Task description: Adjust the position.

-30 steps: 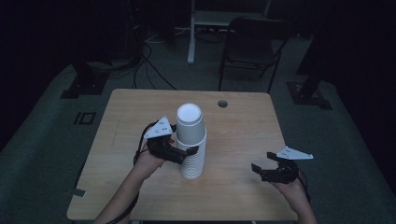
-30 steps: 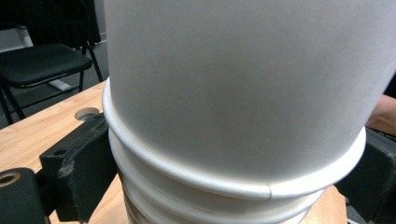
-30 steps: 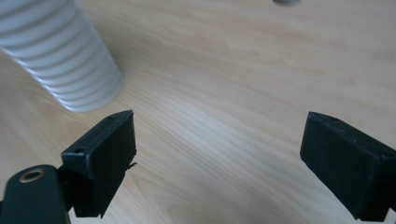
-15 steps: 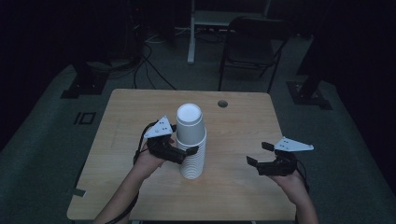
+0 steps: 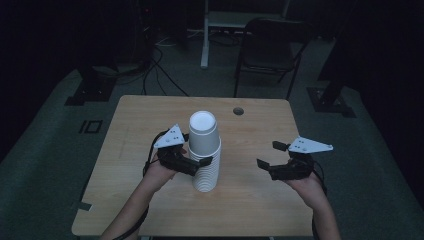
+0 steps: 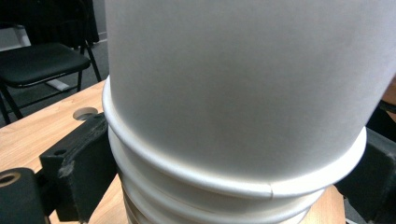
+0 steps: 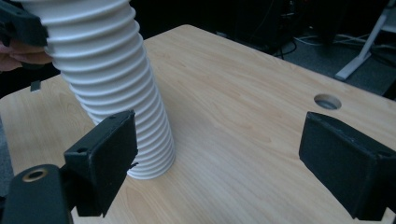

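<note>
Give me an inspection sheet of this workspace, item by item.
Surface: wooden table, round hole near far edge.
Job's things: stack of white paper cups, upside down, standing on the table.
Clutter: nothing seen.
Grippers: left gripper shut on the stack, high up; right gripper open, apart from it.
Cables: floor cables beyond the table.
Surroundings: dark room, black chair, desk legs behind.

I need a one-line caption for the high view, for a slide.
A person's left gripper clamps a tall stack of white paper cups on a wooden table, while the open right gripper waits beside it.
</note>
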### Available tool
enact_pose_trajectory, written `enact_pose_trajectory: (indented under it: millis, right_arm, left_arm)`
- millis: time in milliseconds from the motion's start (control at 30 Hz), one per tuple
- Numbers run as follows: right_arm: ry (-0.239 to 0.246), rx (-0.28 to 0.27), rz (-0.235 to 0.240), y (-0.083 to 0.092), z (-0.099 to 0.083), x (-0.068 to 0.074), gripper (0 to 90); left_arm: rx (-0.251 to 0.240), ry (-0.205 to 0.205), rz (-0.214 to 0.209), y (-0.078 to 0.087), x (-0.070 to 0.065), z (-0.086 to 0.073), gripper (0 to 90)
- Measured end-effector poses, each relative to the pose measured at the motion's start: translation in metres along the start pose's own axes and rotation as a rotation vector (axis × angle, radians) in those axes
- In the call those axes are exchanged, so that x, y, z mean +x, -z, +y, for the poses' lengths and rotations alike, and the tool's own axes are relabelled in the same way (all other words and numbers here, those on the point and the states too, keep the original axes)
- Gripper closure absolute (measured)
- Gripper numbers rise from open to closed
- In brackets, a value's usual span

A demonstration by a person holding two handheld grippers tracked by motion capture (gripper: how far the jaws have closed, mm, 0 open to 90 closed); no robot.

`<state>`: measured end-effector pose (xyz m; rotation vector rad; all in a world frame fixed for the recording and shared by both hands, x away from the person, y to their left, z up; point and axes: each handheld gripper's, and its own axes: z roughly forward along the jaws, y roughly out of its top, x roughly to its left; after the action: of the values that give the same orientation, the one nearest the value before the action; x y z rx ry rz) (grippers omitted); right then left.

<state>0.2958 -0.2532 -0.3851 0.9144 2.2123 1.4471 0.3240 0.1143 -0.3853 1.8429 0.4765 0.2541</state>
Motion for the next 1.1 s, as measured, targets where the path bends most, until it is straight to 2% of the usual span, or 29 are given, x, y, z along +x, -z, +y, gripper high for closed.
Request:
enact_pose_trajectory:
  millis: [200, 533, 600, 733, 767, 1100]
  right_arm:
    - [0.012, -0.038, 0.024, -0.005, 0.015, 0.005, 12.6]
    - [0.038, -0.04, 0.077, -0.016, 0.036, 0.019, 12.7]
    - [0.049, -0.048, 0.102, -0.02, 0.042, 0.024, 12.7]
    - [0.069, -0.043, 0.109, -0.024, 0.047, 0.027, 12.7]
    - [0.086, -0.049, 0.125, -0.028, 0.054, 0.03, 13.4]
    - [0.128, -0.071, 0.196, -0.037, 0.076, 0.047, 13.4]
  left_arm:
    - [0.0, 0.001, 0.003, 0.0, 0.0, 0.0, 5.3]
    - [0.003, 0.001, 0.001, 0.0, 0.0, 0.0, 5.3]
    - [0.0, 0.001, 0.001, 0.0, 0.0, 0.0, 5.3]
    - [-0.002, 0.001, 0.0, 0.0, 0.0, 0.0, 5.3]
    - [-0.004, 0.001, -0.001, 0.0, 0.0, 0.0, 5.3]
    - [-0.004, 0.001, -0.004, 0.0, 0.0, -0.001, 5.3]
